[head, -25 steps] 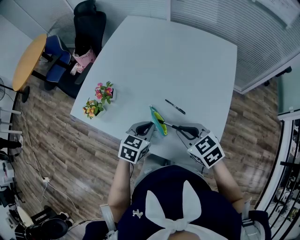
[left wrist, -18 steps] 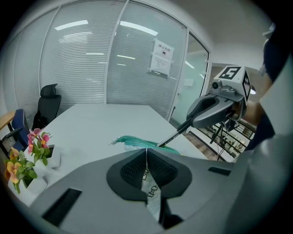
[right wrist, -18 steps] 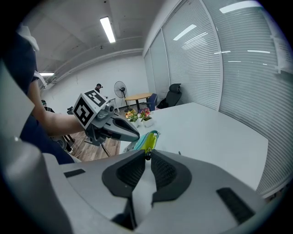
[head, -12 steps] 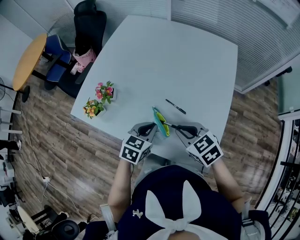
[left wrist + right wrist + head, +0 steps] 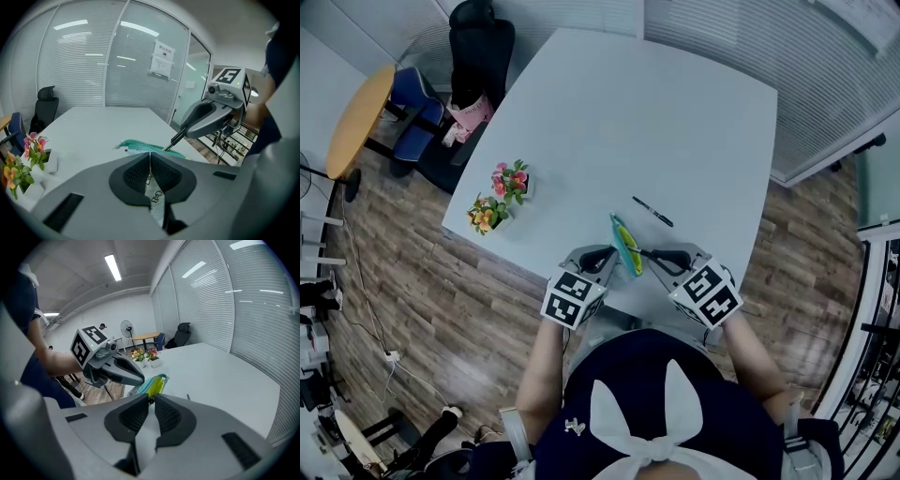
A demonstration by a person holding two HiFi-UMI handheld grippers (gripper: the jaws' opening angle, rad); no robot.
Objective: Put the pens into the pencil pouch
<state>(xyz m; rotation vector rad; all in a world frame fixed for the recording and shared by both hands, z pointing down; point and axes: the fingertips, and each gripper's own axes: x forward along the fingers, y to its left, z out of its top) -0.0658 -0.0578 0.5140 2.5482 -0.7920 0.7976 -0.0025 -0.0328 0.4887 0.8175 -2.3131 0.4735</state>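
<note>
Fig.: seen from my head camera, the pale table (image 5: 675, 112) bears a pink-flowered pot (image 5: 510, 180) just beside an orange-flowered pot (image 5: 485, 216) near its left edge, with a black pen (image 5: 652, 212) lying well apart.

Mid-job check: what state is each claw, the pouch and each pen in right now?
Left claw: shut on pencil pouch edge.
Right claw: shut on black pen.
Pencil pouch: unzipped, mouth open.
Black pen: tip at the pouch mouth.
Second pen: lying on the table, outside the pouch.
</note>
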